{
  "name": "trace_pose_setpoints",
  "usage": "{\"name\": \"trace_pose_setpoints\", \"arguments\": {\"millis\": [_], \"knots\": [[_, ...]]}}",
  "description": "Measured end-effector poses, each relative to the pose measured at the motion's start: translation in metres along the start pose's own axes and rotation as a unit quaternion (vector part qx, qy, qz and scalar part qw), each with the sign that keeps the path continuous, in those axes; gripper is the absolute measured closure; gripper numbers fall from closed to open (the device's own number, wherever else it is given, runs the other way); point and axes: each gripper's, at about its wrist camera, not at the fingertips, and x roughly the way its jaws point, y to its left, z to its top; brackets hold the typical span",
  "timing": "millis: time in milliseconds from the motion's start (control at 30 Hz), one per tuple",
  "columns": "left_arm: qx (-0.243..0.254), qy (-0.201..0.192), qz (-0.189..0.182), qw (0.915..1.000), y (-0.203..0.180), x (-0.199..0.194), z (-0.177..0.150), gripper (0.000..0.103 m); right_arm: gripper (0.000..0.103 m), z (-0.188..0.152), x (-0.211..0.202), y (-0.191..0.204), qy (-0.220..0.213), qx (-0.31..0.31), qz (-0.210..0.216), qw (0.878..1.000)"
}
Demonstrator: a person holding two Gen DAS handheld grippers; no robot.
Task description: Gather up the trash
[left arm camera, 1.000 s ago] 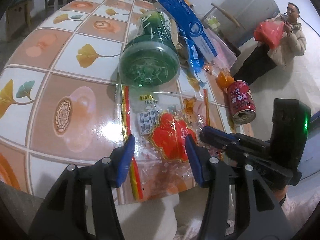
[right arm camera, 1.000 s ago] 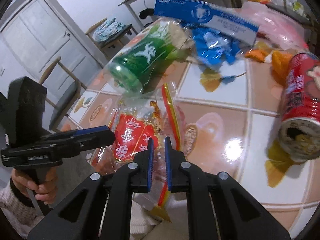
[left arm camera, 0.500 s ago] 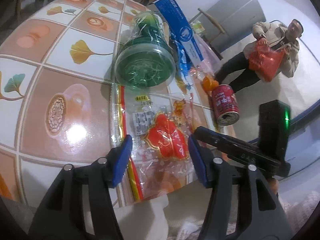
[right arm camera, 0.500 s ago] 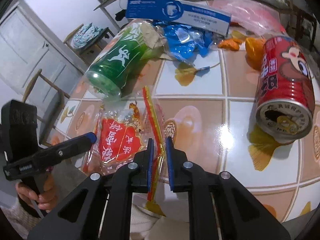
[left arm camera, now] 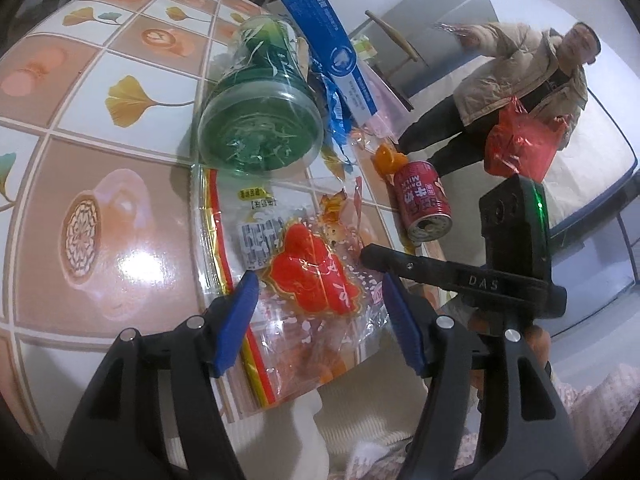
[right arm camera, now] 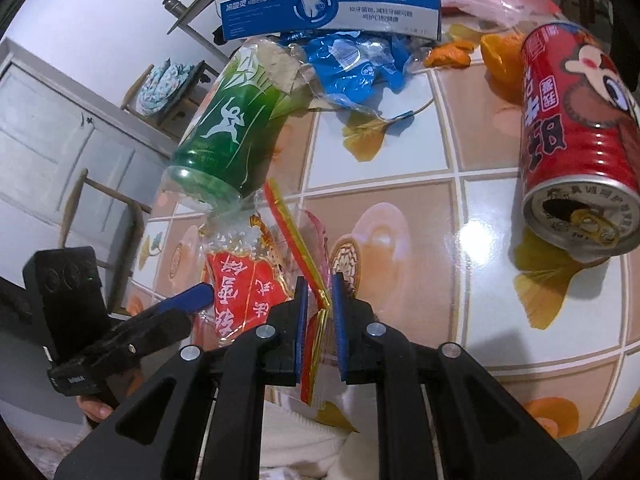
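- The right gripper (right arm camera: 319, 312) is clenched on the red-and-yellow seal edge of the clear snack bag (left arm camera: 304, 276), which lies flat at the near edge of the tiled table (left arm camera: 120, 240), partly overhanging it.
- The left gripper (left arm camera: 320, 316) hangs released; its jaws have just been opening and straddle the bag's red label without pressing.
- Risk: the thin strip could slip from the pinch.
- The green bottle (left arm camera: 260, 120) touches the bag's far end (a tug might roll it).
- The red can (right arm camera: 580, 152) lies well apart.
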Motion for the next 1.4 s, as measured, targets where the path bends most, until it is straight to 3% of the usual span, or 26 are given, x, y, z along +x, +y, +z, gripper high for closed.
{"name": "trace_pose_setpoints", "arguments": {"millis": [300, 800, 1133, 1400], "knots": [[-0.002, -0.003, -0.015, 0.9999, 0.001, 0.001, -0.001, 0.042, 0.090, 0.005, 0.004, 0.000, 0.018, 0.013, 0.025, 0.999], [0.024, 0.007, -0.004, 0.9997, -0.002, -0.001, -0.002, 0.043, 0.090, 0.001, 0.021, 0.012, 0.056, 0.014, 0.074, 0.996], [0.039, 0.009, -0.015, 0.9991, -0.006, 0.001, -0.004, 0.041, 0.090, 0.002, 0.027, 0.015, 0.068, 0.017, 0.084, 0.994], [0.052, 0.016, -0.016, 0.9984, -0.009, 0.005, -0.002, 0.040, 0.090, 0.002, 0.035, 0.005, 0.089, 0.041, 0.127, 0.987]]}}
